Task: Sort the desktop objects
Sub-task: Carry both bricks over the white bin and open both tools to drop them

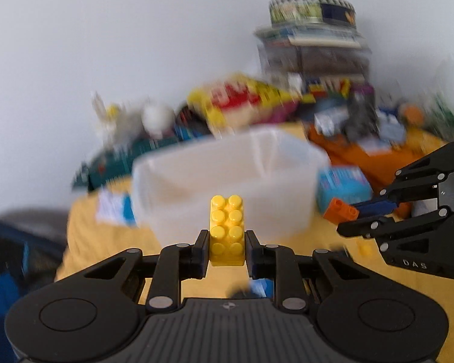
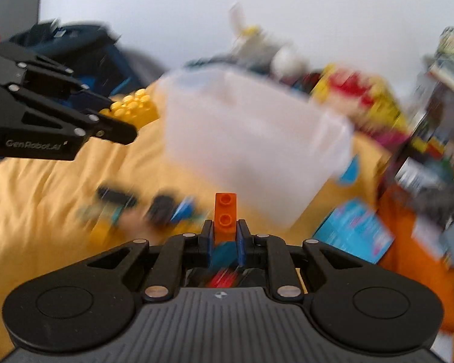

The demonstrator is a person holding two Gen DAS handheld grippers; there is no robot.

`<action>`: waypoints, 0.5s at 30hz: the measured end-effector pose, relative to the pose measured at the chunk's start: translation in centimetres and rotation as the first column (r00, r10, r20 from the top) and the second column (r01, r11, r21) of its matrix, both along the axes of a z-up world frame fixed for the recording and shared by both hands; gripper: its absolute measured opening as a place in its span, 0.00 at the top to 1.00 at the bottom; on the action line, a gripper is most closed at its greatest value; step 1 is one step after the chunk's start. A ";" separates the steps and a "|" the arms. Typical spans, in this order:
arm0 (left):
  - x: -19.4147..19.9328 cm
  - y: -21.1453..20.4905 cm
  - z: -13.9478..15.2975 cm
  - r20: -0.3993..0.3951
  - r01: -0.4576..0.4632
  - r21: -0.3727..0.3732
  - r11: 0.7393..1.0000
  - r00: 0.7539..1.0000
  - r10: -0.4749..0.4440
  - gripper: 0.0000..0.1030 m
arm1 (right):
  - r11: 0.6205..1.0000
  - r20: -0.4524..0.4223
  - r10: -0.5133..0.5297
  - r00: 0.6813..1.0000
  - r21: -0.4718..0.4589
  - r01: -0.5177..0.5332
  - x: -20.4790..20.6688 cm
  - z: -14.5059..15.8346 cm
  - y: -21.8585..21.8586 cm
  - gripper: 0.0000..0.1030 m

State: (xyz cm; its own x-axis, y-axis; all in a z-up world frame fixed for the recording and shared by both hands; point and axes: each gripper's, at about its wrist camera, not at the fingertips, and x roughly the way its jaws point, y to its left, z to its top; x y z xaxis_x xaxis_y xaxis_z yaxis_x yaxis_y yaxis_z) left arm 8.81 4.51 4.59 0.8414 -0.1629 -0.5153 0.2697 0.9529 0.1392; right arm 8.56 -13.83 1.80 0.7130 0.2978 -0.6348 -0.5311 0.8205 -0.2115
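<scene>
1. A dark blue bag point(image 2: 84, 48) lies at the far left edge of the yellow cloth point(image 2: 45, 187) that covers the desk.
2. The left gripper point(image 1: 227, 246) is clamped on a yellow brick point(image 1: 227, 230) with two rows of four studs; the brick stands between the jaws with its studs facing the camera and its far end sticking out past the fingertips. In the right wrist view this same gripper comes in from the left, held above the cloth, and the yellow brick shows at its tip.
3. A few small dark and blue pieces point(image 2: 163, 208) lie on the cloth below and between the two grippers; they are too blurred to name.
4. A white see-through tub point(image 1: 224, 175) sits on the cloth just beyond both bricks, open at the top.
5. The right gripper point(image 2: 225, 233) is pinched on an orange brick point(image 2: 225, 214), a narrow one with two studs showing, its far end sticking out past the fingertips. In the left wrist view that gripper reaches in from the right, the orange brick at its tip, near the tub's right side.
6. A light blue box point(image 2: 354, 233) lies on the cloth right of the tub.
7. A blurred heap of colourful packets point(image 1: 245, 103) fills the back, and a round tin point(image 1: 311, 10) tops a stack at the far right.
</scene>
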 end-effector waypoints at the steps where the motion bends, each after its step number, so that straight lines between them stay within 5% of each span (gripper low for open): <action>1: 1.1 -0.2 0.5 0.017 -0.003 0.011 1.000 1.000 0.003 0.74 | 1.000 0.036 -0.019 0.999 0.006 0.019 1.0 0.8 0.0 0.83; 5: 7.0 -0.4 0.0 0.034 -0.037 -0.024 0.999 0.999 0.038 0.74 | 0.992 0.139 -0.117 0.983 0.062 0.110 5.6 2.4 0.2 0.83; 10: 11.8 -1.7 -1.8 -0.031 -0.094 -0.003 0.996 0.995 0.094 0.73 | 0.980 0.127 -0.193 0.973 0.079 0.184 10.8 1.1 1.1 0.83; 15: 9.9 -1.1 -1.9 -0.006 -0.109 0.007 0.994 0.994 0.109 0.53 | 0.978 0.128 -0.205 0.970 0.064 0.198 11.2 0.6 0.7 0.71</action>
State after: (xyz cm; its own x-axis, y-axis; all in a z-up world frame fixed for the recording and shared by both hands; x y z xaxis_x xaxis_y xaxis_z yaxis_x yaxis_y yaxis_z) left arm 18.67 3.37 2.65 0.8505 -0.0674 -0.5217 0.1654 0.9757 0.1437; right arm 19.73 -13.12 2.37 0.8387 0.1684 -0.5180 -0.3234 0.9192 -0.2248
